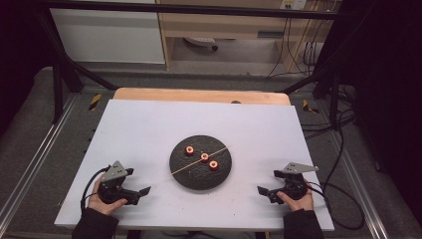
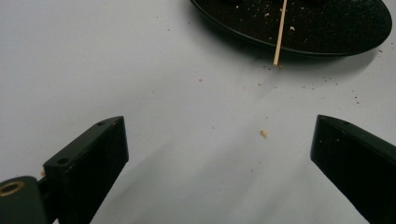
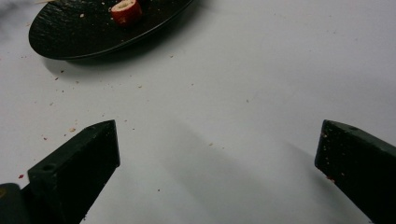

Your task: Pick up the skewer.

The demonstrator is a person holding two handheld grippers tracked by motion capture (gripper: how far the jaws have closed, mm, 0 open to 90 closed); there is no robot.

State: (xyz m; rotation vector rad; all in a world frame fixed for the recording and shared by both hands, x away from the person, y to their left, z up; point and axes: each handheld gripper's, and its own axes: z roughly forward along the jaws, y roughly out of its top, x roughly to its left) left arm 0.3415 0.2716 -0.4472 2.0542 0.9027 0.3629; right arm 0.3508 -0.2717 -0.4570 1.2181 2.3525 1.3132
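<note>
From above, your left gripper point(image 1: 144, 190) and right gripper point(image 1: 261, 189) rest on the white bench point(image 1: 149, 124), either side of the black plate point(image 1: 181, 172). Three red slices point(image 1: 204, 158) lie on the plate with a wooden skewer point(image 1: 191, 164) across it. Along your left gripper, the jaws stand apart, empty, with the skewer's end point(image 2: 279, 42) ahead. Along your right gripper, the jaws gape, empty, with a slice point(image 3: 126, 11) on the plate beyond.

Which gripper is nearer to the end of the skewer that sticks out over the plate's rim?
Left. The left gripper is just below-left of that skewer end; the right gripper is farther right.
</note>
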